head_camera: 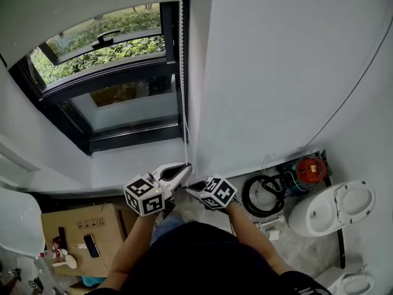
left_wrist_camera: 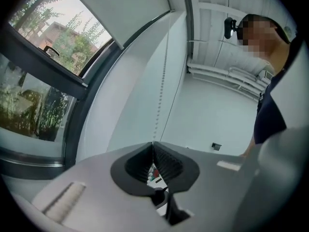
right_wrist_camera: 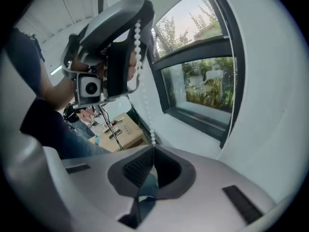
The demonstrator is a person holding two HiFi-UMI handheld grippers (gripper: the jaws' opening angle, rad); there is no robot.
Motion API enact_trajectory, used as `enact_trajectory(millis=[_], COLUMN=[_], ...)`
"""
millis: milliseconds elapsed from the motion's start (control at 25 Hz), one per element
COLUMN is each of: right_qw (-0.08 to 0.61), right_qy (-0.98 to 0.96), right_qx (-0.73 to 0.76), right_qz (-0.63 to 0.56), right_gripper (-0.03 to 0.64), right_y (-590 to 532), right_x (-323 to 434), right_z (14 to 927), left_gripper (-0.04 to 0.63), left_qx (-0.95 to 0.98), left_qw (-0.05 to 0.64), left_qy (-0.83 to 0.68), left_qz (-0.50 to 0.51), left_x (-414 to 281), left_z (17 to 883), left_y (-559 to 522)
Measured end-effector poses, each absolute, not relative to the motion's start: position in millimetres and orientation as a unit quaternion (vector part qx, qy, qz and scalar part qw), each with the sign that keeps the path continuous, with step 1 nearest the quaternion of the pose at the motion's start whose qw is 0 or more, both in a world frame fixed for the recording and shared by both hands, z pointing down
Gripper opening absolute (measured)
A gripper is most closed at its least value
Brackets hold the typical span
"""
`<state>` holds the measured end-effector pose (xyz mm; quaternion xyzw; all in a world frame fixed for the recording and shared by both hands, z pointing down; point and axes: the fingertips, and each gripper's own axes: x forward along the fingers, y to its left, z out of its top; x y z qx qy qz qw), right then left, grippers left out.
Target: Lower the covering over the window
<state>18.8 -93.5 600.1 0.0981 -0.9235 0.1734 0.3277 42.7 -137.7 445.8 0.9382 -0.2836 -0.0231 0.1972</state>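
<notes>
The white roller blind (head_camera: 80,5) is rolled high over the dark-framed window (head_camera: 116,72). Its white bead chain (head_camera: 181,54) hangs down the window's right edge to both grippers. My left gripper (head_camera: 187,166) is shut on the chain, which rises from its closed tips (left_wrist_camera: 153,144) as a line of beads (left_wrist_camera: 161,81). Just below it, my right gripper (head_camera: 191,186) is shut on the same chain (right_wrist_camera: 145,115). The chain runs from the right gripper's tips (right_wrist_camera: 153,146) up to the left gripper (right_wrist_camera: 116,47). A second strand (right_wrist_camera: 234,81) hangs by the frame.
A plain white wall (head_camera: 276,60) stands right of the window. On the floor are a cardboard box (head_camera: 83,229) at left, a black coiled hose (head_camera: 264,195), a red device (head_camera: 311,171) and a white toilet (head_camera: 334,208) at right.
</notes>
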Motion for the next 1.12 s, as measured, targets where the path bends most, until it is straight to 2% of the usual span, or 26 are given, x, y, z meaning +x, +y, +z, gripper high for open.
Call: enact_trajectory(millis=[280, 640, 1120], right_qw=[0.328, 0.323, 0.317], right_qy=[-0.922, -0.923, -0.923], right_qx=[0.102, 0.101, 0.112], right_qz=[0.181, 0.186, 0.186], right_gripper=[0.012, 0.012, 0.012], right_y=[-94.4, -94.4, -98.9], right_x=[18.6, 16.7, 24.8], right_z=[602.0, 600.3, 596.4], left_gripper=[0.014, 0.014, 0.014], left_qx=[0.930, 0.911, 0.914], left_qw=[0.240, 0.296, 0.290], left_qy=[-0.275, -0.284, -0.279], left_qz=[0.039, 0.046, 0.046], left_x=[48.3, 32.5, 38.9], left_z=[504.9, 546.3, 547.0], left_y=[-126.8, -121.0, -125.0])
